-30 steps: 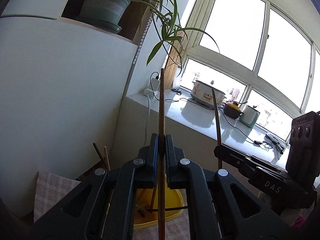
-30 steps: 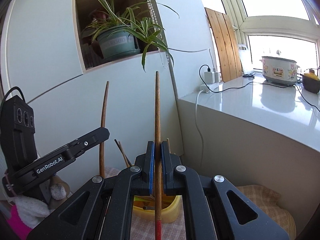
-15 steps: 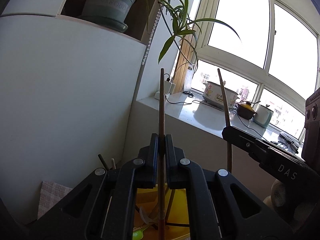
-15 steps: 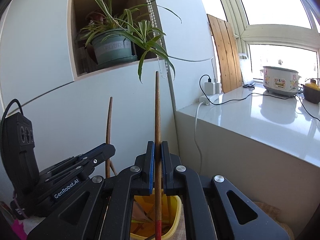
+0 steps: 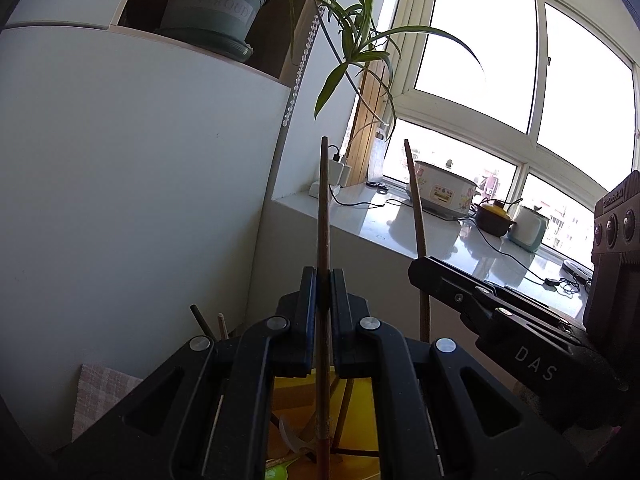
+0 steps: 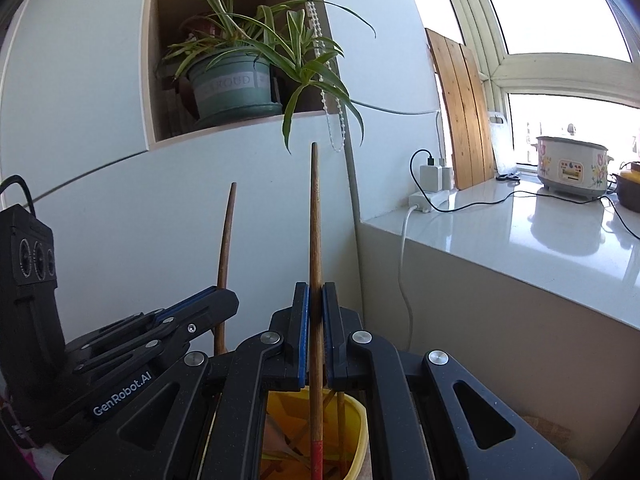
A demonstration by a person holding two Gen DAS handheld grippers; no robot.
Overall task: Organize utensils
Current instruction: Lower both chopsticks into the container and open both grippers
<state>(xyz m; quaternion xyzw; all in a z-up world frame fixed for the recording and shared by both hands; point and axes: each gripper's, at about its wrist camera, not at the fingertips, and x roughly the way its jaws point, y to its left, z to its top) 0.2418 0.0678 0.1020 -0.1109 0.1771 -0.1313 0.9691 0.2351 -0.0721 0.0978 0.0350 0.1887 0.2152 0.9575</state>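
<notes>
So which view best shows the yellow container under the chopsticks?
The right wrist view: the yellow container shows its rim and right wall below the right hand-held gripper. The left wrist view shows only a patch of its yellow inside, framed by gripper fingers.

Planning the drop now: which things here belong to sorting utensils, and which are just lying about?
Job: left gripper clamping a chopstick; right gripper clamping a red-tipped chopstick; yellow container below.

Lying about: potted plant, rice cooker, power strip.
</notes>
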